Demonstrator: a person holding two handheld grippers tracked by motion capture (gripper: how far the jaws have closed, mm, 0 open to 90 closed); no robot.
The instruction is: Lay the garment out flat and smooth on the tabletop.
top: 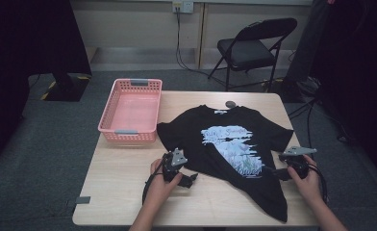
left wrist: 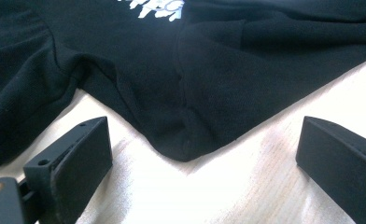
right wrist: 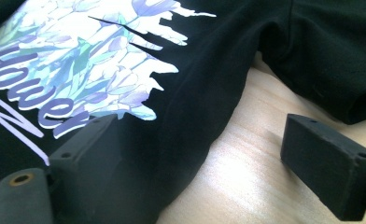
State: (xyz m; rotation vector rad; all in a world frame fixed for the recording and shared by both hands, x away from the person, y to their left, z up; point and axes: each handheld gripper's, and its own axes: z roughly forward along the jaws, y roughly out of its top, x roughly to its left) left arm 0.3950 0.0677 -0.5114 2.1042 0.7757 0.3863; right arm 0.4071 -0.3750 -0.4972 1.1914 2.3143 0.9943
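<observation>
The black T-shirt (top: 234,144) is spread on the table (top: 129,192). The left gripper (top: 189,180) is held wide open and nothing is gripped; a folded corner of the shirt lies just ahead, between its jaws. The right gripper (top: 278,173) is also opened wide and is empty; the printed side edge of the shirt is seen beside and under one jaw.
</observation>
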